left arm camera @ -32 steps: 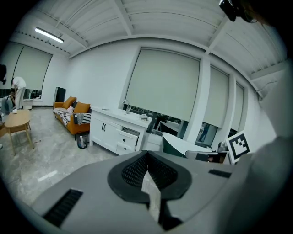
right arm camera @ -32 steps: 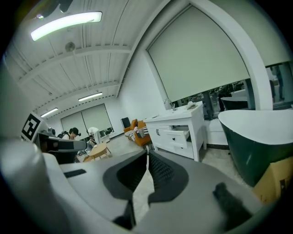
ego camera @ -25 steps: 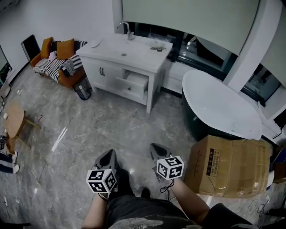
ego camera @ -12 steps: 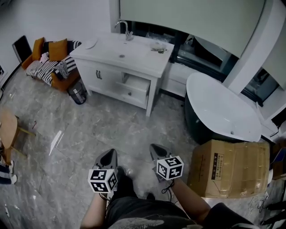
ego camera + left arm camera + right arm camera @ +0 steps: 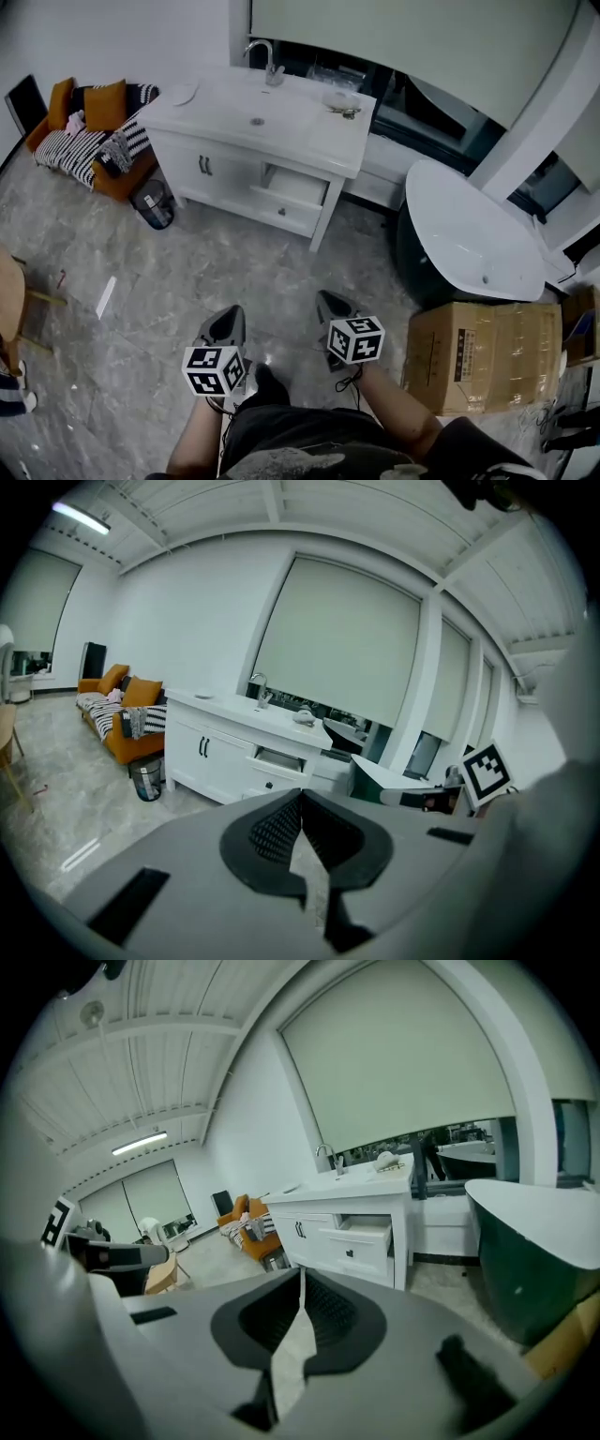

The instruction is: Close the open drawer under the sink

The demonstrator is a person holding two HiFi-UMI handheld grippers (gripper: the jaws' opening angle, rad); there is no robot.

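A white sink cabinet point(image 5: 244, 141) stands across the floor ahead of me, with a tap on top. Its upper right drawer point(image 5: 292, 199) is pulled out a little; it also shows in the left gripper view as the open drawer point(image 5: 275, 764) and in the right gripper view as the open drawer point(image 5: 361, 1238). My left gripper point(image 5: 222, 324) and right gripper point(image 5: 330, 307) hang side by side low in the head view, well short of the cabinet. Both have their jaws shut with nothing between them.
An orange sofa point(image 5: 89, 131) with cushions and a small bin point(image 5: 153, 203) stand left of the cabinet. A dark bathtub point(image 5: 469, 239) and a cardboard box point(image 5: 483, 354) are at the right. Grey marble floor point(image 5: 187, 272) lies between me and the cabinet.
Both grippers and I have moved forward across the floor towards the cabinet, which now sits larger and nearer in the head view. The jaws stayed shut.
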